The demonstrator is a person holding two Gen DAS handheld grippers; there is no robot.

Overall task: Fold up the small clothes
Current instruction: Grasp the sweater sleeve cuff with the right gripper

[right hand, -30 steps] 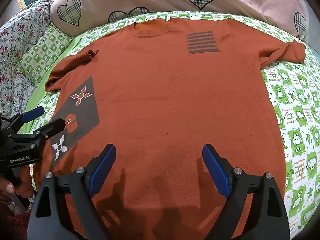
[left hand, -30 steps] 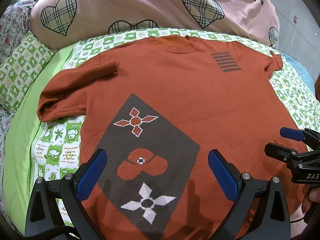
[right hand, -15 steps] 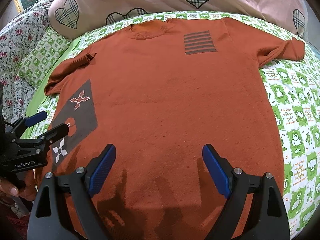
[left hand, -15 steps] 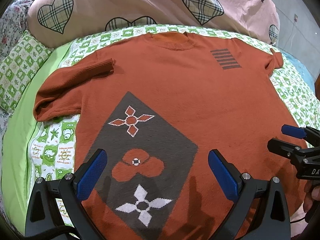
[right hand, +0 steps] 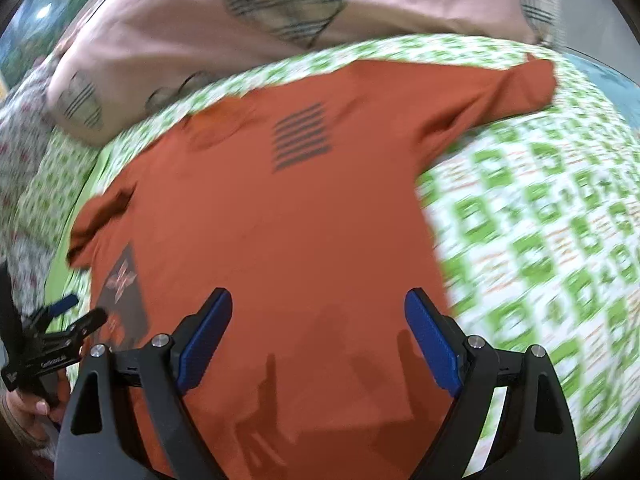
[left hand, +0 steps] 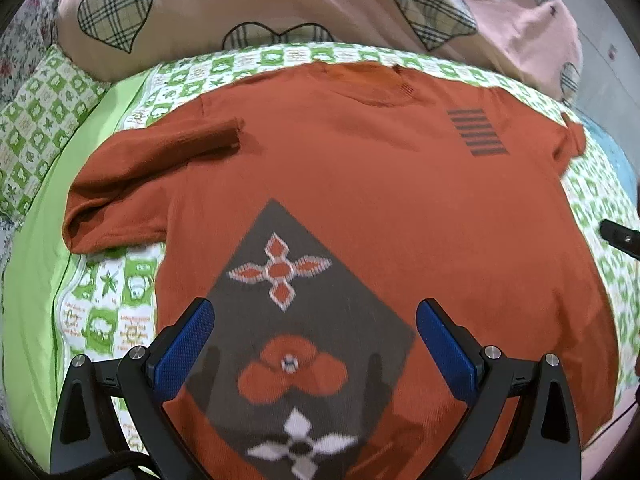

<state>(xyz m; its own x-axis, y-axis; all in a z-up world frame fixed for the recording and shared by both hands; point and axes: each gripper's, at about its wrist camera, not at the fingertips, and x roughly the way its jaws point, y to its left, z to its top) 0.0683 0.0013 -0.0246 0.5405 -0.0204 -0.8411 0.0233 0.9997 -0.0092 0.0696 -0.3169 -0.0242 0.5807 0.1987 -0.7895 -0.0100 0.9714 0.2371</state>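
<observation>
You hold both the left gripper [left hand: 314, 344] and right gripper [right hand: 318, 332] spread wide above the flat orange sweater [left hand: 360, 200], empty, ready to grab its edges.

Bright, fisheye-warped; right view motion-blurred

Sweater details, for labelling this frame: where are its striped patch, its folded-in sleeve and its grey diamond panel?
striped patch [left hand: 478, 132]: left wrist view, middle bar.
folded-in sleeve [left hand: 160, 152]: left wrist view, mid-sleeve.
grey diamond panel [left hand: 340, 304]: left wrist view, plain grey area.
</observation>
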